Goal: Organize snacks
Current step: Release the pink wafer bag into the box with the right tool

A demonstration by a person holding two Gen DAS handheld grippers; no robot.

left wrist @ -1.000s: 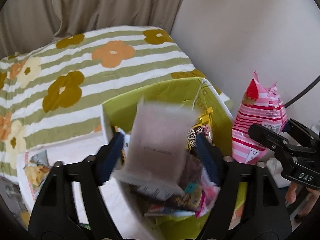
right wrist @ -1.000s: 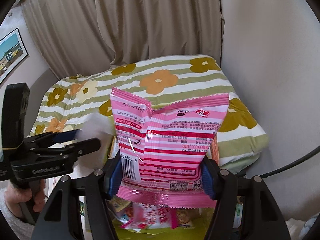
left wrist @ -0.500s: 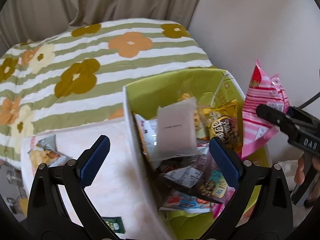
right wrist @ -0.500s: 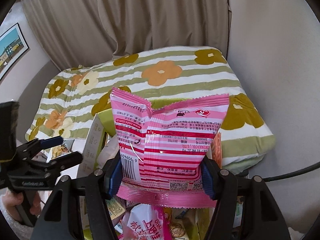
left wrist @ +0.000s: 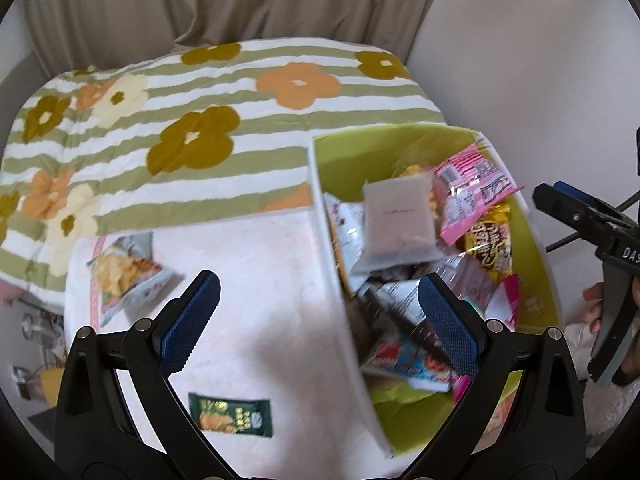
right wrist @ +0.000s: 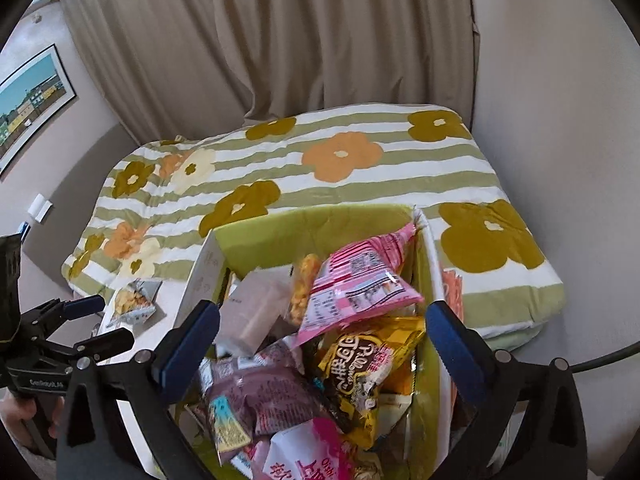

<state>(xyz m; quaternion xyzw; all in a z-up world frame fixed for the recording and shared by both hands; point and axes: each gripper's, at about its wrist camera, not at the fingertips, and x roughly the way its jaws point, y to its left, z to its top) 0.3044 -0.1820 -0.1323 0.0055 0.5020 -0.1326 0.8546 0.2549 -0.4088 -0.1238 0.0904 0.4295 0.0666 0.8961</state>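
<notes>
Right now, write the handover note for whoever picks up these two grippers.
Left gripper: jaws open, empty, over the white table beside the bin.
Right gripper: jaws have just opened, nothing between them, above the green bin.
Done: the pink striped bag and the pale grey packet lie on top of the snack pile in the bin.
Left: the chip bag and the dark green packet lie on the table outside the bin; they probably go in next.
</notes>
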